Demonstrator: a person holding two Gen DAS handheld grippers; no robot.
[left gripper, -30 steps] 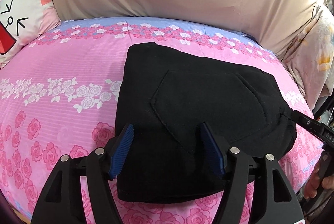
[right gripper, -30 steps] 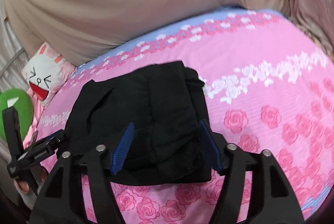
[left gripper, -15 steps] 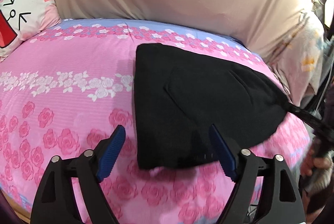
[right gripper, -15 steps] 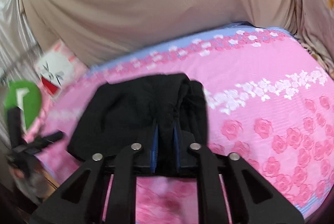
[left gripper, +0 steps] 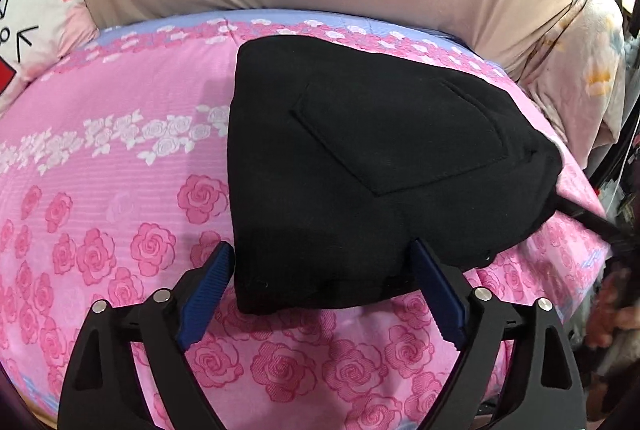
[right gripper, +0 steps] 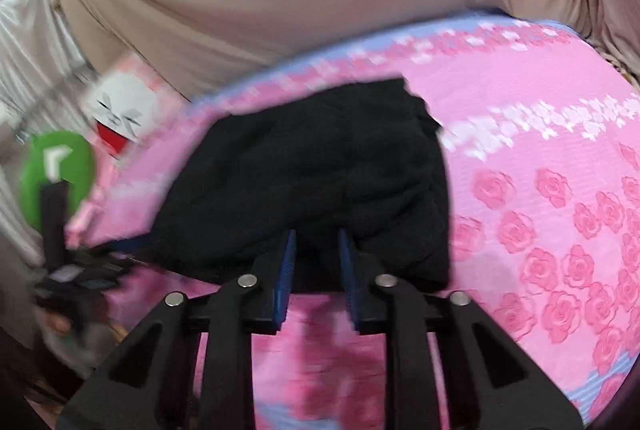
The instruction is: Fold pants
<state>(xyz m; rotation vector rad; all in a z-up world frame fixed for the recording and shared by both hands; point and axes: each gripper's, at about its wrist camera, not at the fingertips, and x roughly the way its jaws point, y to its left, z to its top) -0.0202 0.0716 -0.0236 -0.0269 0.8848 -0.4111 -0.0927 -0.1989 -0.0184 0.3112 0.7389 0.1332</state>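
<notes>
- Left of the left fingers: cartoon bunny pillow [left gripper: 28,25] at the far edge, well apart from everything, just bed clutter. Drawn face only, no readable text.
- Rose-print bedsheet [left gripper: 100,165], pink with a lilac band at the far side, serves as the folding surface, flat under the load.
- Left gripper [left gripper: 320,262]: fingers spread wide, nothing between the blue pads [left gripper: 210,290]. They straddle the near edge of the black pants [left gripper: 360,165]; the fabric sits just ahead of and between the tips. Contact unclear.
- Pants lie as a compact folded bundle, back patch pocket [left gripper: 400,133] facing up. No label or brand visible on them.
- Judgement: the fold looks mostly done; the left is placed to pin or square up the near edge.
- Right of the left fingers: a dark bar reaches the bundle's right corner; this looks like the other tool.
- Right wrist view, blurred: to the left of the fingers, green round marker [right gripper: 56,173] with a white chevron, no lettering, on the left tool.
- Right gripper [right gripper: 317,242]: fingers drawn close, narrow gap, dark cloth directly at the tips. Cannot tell whether cloth is pinched or just behind the gap.
- Judgement: if it holds the edge, it is for tugging the bundle square on the sheet.
- Right of the right fingers: only sheet.
</notes>
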